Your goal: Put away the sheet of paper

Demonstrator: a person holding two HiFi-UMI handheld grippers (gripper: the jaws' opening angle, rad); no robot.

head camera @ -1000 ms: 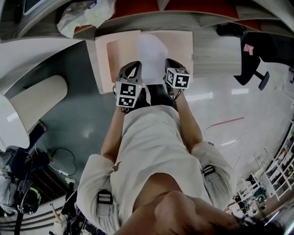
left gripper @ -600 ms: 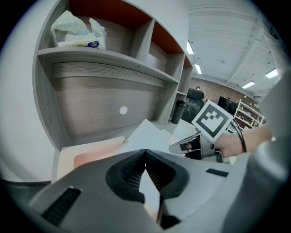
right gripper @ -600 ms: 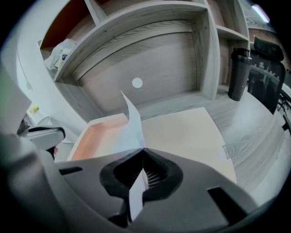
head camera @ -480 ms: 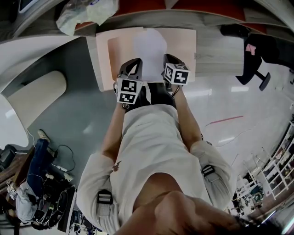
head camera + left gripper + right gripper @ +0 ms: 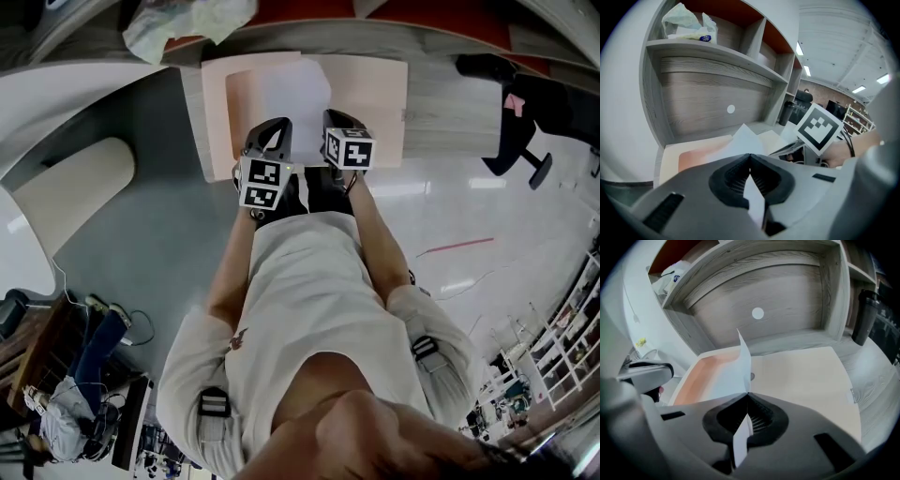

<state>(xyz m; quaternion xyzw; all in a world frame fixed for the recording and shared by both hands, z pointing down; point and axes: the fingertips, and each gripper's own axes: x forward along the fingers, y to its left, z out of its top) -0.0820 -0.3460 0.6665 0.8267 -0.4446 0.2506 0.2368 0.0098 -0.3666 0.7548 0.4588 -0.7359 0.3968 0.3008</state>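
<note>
Paper handling above an open folder. In the head view the near edge of the sheet of paper (image 5: 286, 89) is hidden beneath the left claw (image 5: 272, 133) and the right claw (image 5: 334, 120). The tips of both claws are also out of sight there, and the person's torso covers everything nearer than the claws.

Each claw's own view shows the grip. The left claw (image 5: 750, 158) has its jaws closed together on a strip of the sheet (image 5: 746, 137). The right claw (image 5: 748, 398) is likewise clamped tight on the sheet's edge (image 5: 733, 376), which passes between the ribbed pads.

The sheet is plain white. It extends ahead of both claws, over the left half of the peach folder (image 5: 375, 103), and one corner stands up in a sharp peak just beyond the right claw. Whether the sheet touches the folder cannot be told.

A black cup (image 5: 863, 317), far to the right of the right claw, is partly lost in the dark rim of that view. A crumpled plastic bag (image 5: 689, 26), on the shelf above and to the left of the left claw, carries blue print too small to read. The cubes on the claws bear black-and-white square patterns, not letters.
</note>
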